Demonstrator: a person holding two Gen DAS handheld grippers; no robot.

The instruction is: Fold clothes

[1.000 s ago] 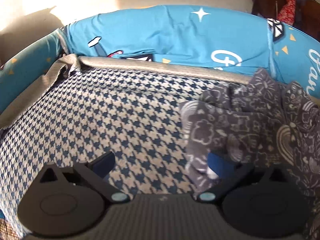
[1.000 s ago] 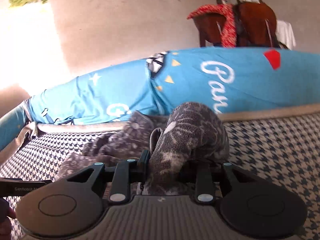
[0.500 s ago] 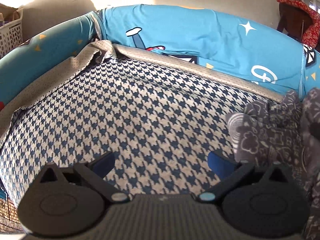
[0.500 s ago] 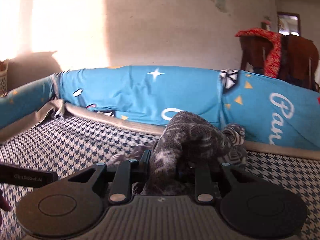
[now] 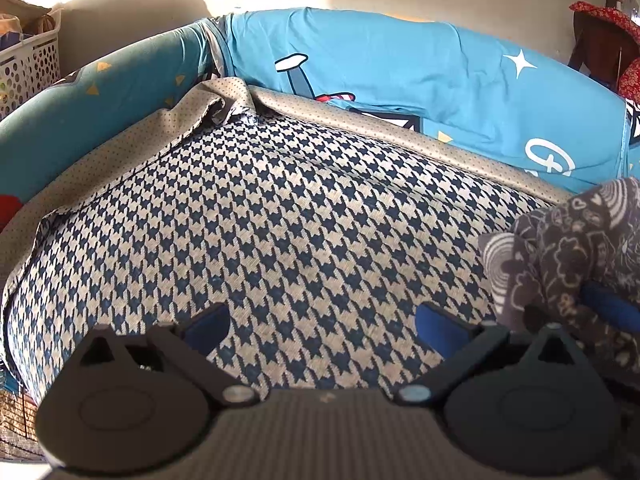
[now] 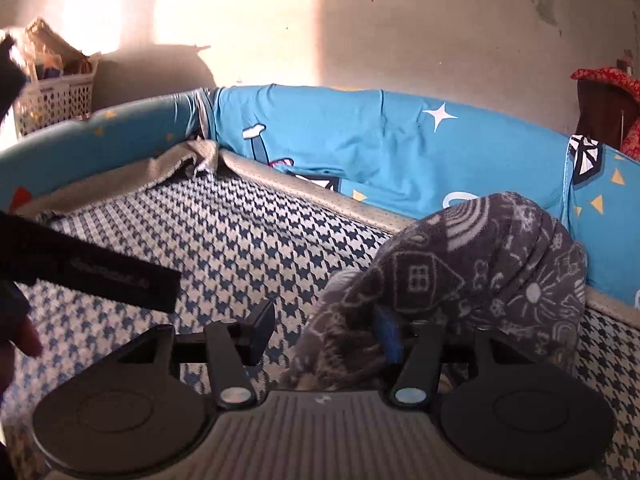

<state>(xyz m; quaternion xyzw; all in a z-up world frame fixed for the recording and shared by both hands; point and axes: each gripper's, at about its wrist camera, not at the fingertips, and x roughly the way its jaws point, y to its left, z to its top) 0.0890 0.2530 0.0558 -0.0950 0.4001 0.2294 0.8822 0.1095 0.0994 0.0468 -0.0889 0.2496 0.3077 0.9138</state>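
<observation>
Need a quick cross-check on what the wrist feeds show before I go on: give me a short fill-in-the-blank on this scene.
1. The grey patterned garment lies on a seat cover with a blue and white ____ pattern.
2. The cushion behind the seat is ____ in colour.
3. The left gripper has ____ between its fingers.
4. The white basket stands by the ____.

Missing words: houndstooth; blue; nothing; wall

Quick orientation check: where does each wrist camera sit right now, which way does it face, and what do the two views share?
Left wrist: behind the open left gripper, angled down over the houndstooth cover; nothing between its fingers.
Right wrist: behind the right gripper, jaws opening, grey patterned garment draped over its right finger; a fingertip at left.
Shared: garment, cover, blue cushion, white basket.
</observation>
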